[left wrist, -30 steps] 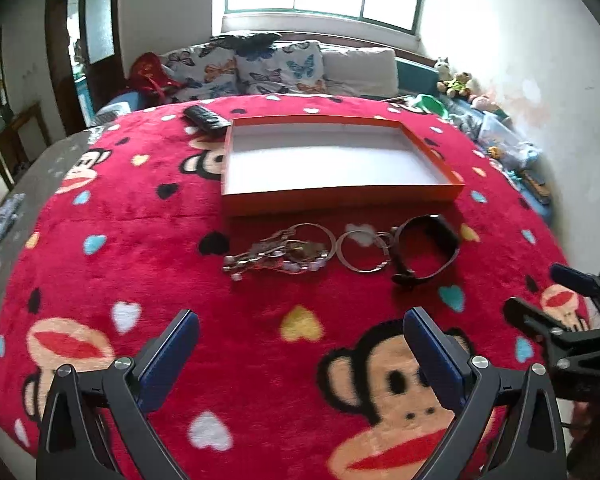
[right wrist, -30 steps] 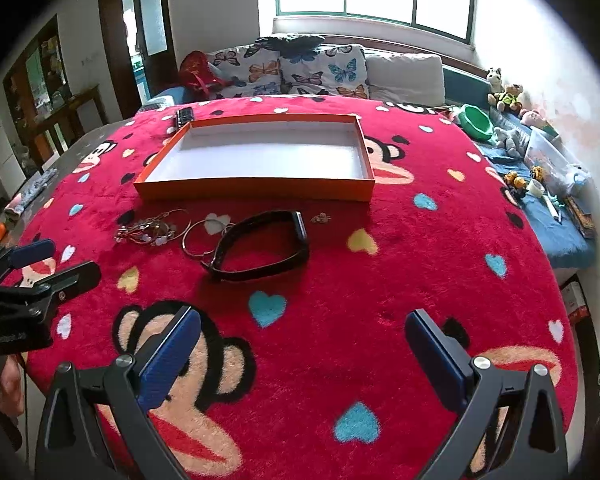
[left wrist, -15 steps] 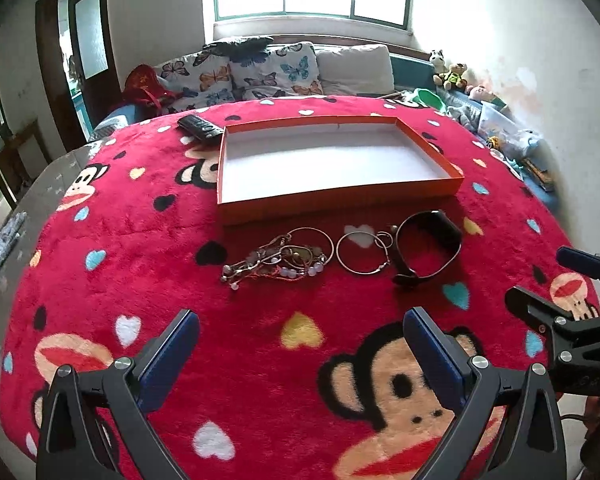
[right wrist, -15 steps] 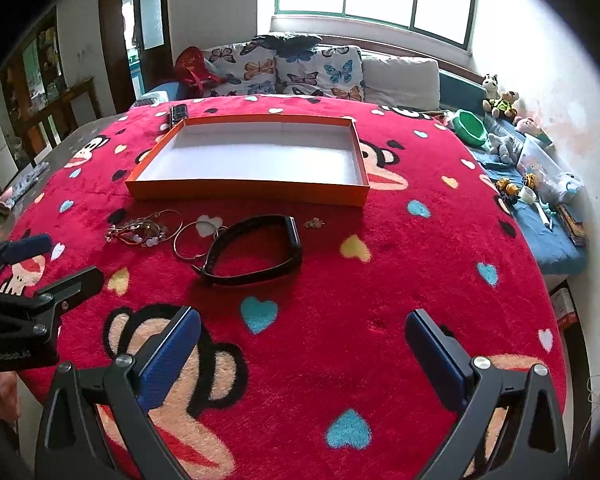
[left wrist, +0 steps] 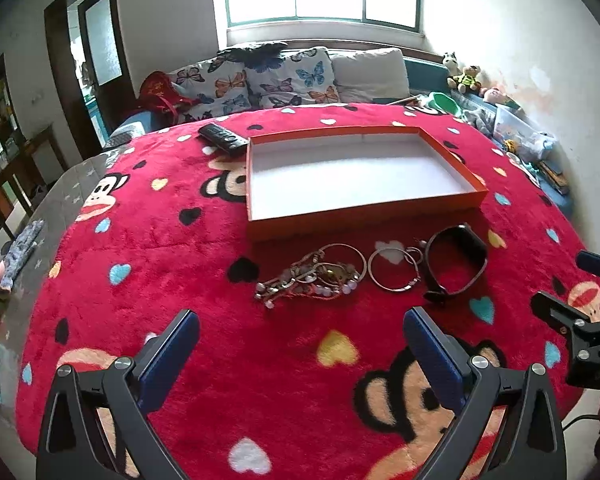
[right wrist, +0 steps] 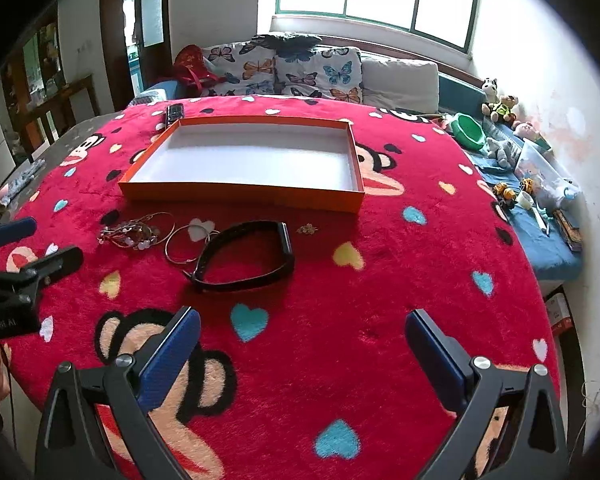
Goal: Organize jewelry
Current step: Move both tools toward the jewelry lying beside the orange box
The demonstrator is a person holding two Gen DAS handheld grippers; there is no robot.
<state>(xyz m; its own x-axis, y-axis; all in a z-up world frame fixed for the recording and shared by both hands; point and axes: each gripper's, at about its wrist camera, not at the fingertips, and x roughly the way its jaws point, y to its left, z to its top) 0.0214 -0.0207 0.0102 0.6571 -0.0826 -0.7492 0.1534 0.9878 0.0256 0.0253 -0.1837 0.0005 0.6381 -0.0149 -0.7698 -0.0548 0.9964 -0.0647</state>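
An empty orange tray [left wrist: 364, 216] [right wrist: 240, 196] with a white floor lies on the red blanket. In front of it sit a tangle of beaded bracelets [left wrist: 312, 276] [right wrist: 134, 232], two thin silver bangles [left wrist: 392, 270] [right wrist: 188, 242], a black wristband [left wrist: 456, 264] [right wrist: 246, 256] and a small gold trinket [right wrist: 307, 229]. My left gripper [left wrist: 300, 348] hovers open near the blanket's front edge, short of the bracelets. My right gripper [right wrist: 302, 344] is open too, below and right of the wristband. Each gripper shows at the edge of the other's view.
A black remote [left wrist: 223, 138] [right wrist: 173, 112] rests by the tray's far left corner. Behind the table stands a sofa with butterfly cushions [left wrist: 268, 80]. Toys and a green bowl [right wrist: 468, 130] lie on the blue surface at right.
Both views have risen and tilted slightly, so the tray and jewelry sit a little farther off. Nothing on the blanket has moved and both grippers stay open.
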